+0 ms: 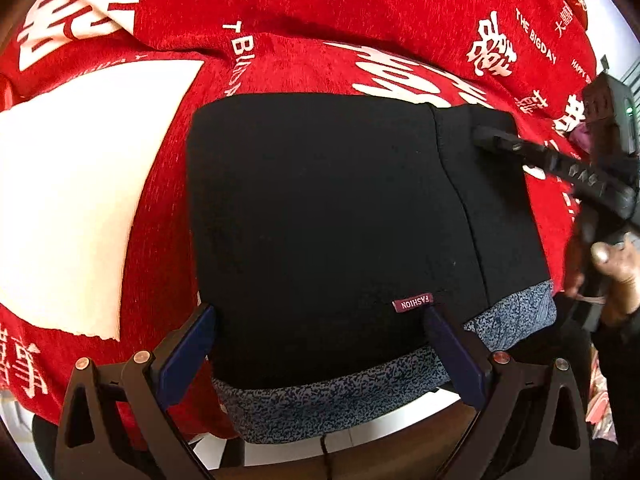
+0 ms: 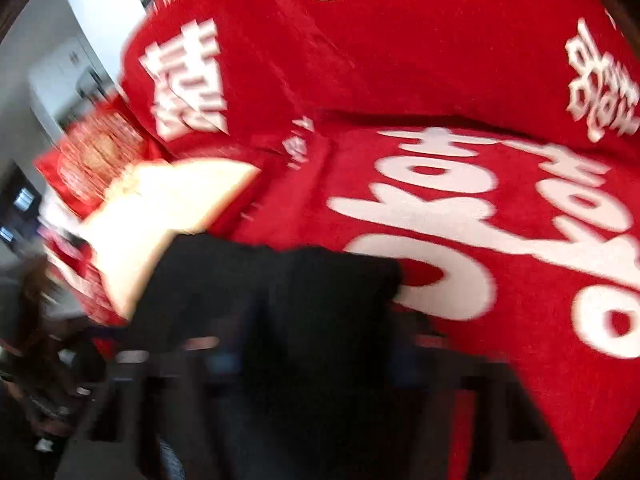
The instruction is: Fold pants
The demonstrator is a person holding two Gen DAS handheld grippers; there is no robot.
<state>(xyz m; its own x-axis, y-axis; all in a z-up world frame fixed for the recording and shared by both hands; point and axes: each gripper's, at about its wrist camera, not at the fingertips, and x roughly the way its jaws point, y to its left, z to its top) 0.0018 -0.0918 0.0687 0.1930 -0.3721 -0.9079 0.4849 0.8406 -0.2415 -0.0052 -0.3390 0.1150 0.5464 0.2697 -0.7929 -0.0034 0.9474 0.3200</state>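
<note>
Left gripper (image 1: 320, 344) jaws gaping over folded black fleece-lined pants (image 1: 320, 220); right gripper (image 1: 486, 136) state unclear; risking dragging the fold loose.

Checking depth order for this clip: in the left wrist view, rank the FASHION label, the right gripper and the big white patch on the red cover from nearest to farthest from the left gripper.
From the left gripper:
1. FASHION label, just by its right finger, on the pants.
2. White patch, out to the left on the red cover.
3. Right gripper, at the pants' far right corner.
</note>
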